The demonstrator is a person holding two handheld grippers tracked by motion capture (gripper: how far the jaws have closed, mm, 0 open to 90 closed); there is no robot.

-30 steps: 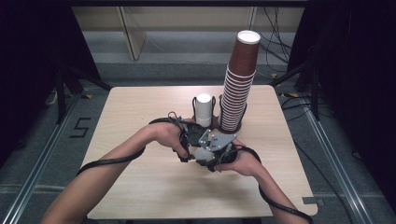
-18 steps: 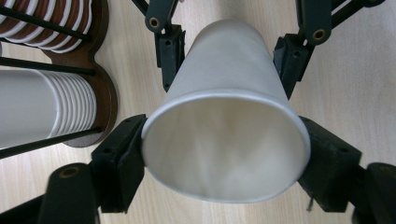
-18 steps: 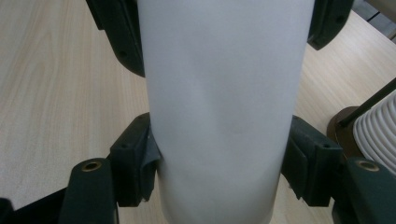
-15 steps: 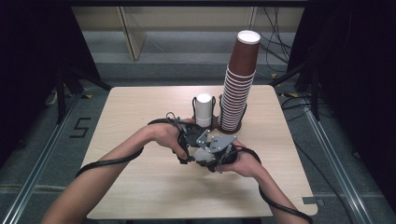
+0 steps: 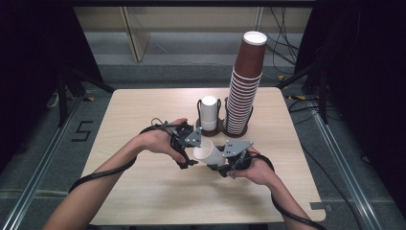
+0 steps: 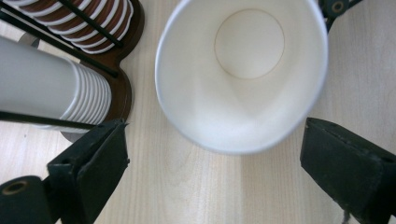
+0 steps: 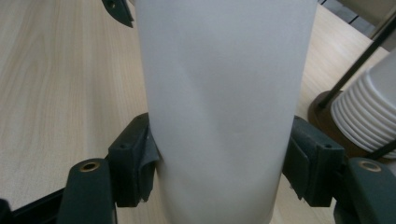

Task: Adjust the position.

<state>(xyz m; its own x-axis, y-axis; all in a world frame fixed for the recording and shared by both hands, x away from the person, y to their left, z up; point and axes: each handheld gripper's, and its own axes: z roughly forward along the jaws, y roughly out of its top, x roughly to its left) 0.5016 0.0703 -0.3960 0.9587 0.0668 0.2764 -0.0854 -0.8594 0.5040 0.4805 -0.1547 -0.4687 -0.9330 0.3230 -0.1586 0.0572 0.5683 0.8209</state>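
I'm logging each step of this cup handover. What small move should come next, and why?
Probably draw the left gripper back from the white cup: its jaws have just been opening and stand clear of the rim, while the right gripper clamps the cup's wall.

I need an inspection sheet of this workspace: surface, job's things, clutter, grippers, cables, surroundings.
Surface: light wooden table, bare apart from the holder.
Job's things: white cup held on its side, mouth toward the left gripper; white cup stack and tall brown cup stack stand in a dark holder.
Clutter: nothing seen.
Grippers: right gripper clamps the cup's body; left gripper has just been opening, jaws apart, clear of the rim.
Cables: one black cable trails from each gripper.
Surroundings: grey floor, dark stands.
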